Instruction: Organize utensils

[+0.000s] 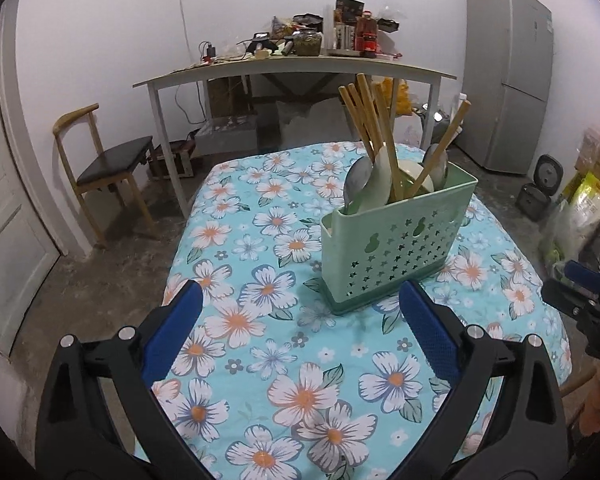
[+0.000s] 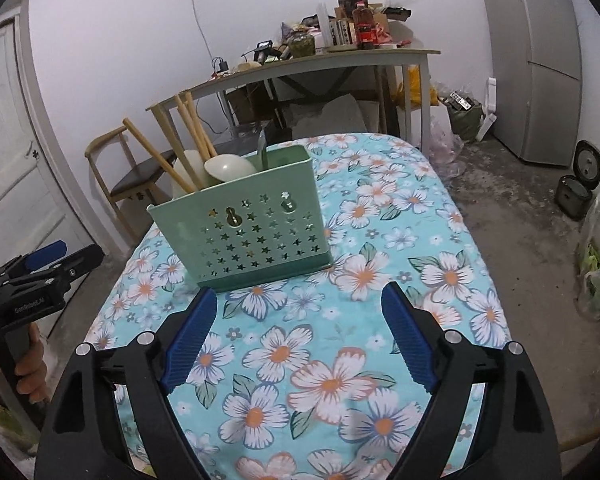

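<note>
The task looks all but finished: every utensil in view already stands in the green caddy (image 1: 396, 236), and the flowered tablecloth (image 1: 260, 344) around it carries nothing loose, so as far as these views reach, nothing is left to collect. The caddy sits upright towards the far half of the table, its long perforated side facing both cameras and its long axis running across the table. The chopsticks (image 1: 370, 120) rise from it leaning in different directions, one pair tilted away from the rest, while the spoons (image 1: 358, 182) stand bowl-up among them. The left gripper (image 1: 300, 332) hovers with jaws spread wide and nothing between them; the right gripper (image 2: 298, 336) is likewise parted and empty, short of the caddy
</note>
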Demonstrator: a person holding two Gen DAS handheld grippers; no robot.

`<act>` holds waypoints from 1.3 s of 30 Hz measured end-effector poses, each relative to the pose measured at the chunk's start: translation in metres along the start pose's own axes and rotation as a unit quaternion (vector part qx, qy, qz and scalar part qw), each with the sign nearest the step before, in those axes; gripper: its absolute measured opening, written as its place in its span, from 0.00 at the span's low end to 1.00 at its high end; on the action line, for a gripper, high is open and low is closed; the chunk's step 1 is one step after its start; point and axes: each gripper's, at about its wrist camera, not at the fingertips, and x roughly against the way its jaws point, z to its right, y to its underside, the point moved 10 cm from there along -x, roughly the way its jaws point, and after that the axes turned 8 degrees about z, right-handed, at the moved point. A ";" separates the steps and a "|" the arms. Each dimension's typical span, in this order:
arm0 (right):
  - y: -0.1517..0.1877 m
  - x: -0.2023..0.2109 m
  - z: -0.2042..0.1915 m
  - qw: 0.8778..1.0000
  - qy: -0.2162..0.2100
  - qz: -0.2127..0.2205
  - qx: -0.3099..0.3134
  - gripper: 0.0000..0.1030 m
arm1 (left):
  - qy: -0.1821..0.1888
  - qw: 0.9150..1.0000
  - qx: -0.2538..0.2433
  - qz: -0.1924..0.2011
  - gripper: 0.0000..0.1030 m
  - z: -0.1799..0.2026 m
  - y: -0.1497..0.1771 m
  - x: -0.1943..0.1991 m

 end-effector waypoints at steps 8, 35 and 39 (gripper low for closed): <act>-0.006 0.008 0.011 1.000 0.003 0.008 0.001 0.80 | -0.023 0.999 0.046 -0.008 0.92 -0.002 0.000 -0.001; -0.011 0.025 0.039 0.999 0.036 0.015 0.005 0.80 | -0.039 0.997 0.030 -0.062 0.92 0.041 0.024 -0.002; -0.009 0.024 0.042 0.999 0.042 0.013 0.004 0.80 | -0.035 0.997 0.026 -0.064 0.92 0.044 0.024 -0.002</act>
